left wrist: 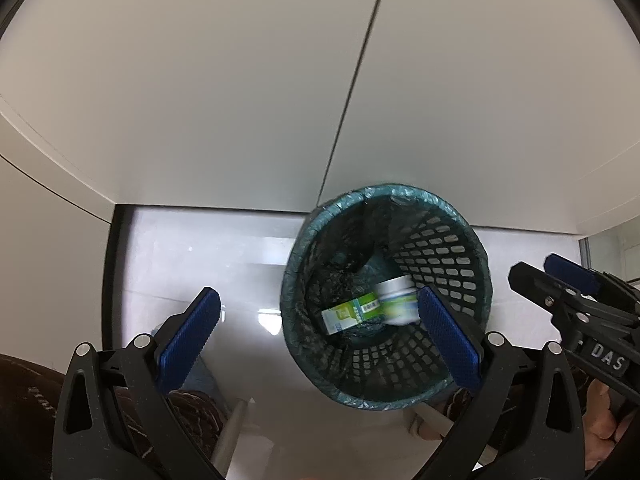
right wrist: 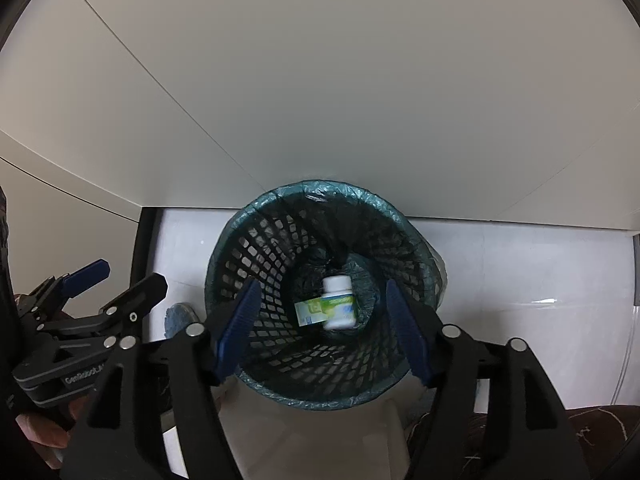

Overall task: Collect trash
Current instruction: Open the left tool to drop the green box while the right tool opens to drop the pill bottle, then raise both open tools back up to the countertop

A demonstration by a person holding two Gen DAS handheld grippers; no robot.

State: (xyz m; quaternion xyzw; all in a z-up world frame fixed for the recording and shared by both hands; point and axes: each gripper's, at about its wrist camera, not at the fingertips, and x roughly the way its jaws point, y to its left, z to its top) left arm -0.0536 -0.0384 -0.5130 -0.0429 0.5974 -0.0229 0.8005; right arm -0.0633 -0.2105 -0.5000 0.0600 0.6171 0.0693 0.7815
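Observation:
A dark mesh waste basket (left wrist: 452, 264) lined with a teal bag stands on the floor by a white wall; it also shows in the right wrist view (right wrist: 264, 240). At its bottom lie a white bottle with a green label (right wrist: 339, 300) and a small green and white box (right wrist: 309, 312); both show in the left wrist view, the bottle (left wrist: 396, 300) beside the box (left wrist: 350, 314). My left gripper (left wrist: 320, 328) is open and empty above the basket's left rim. My right gripper (right wrist: 322, 312) is open and empty over the basket mouth.
White cabinet panels (left wrist: 240, 100) rise behind the basket. The floor is glossy pale tile (left wrist: 200, 256). A dark vertical edge (left wrist: 108, 280) runs at the left. The right gripper shows at the left wrist view's right edge (left wrist: 560, 284); the left gripper shows at the left of the right wrist view (right wrist: 120, 280).

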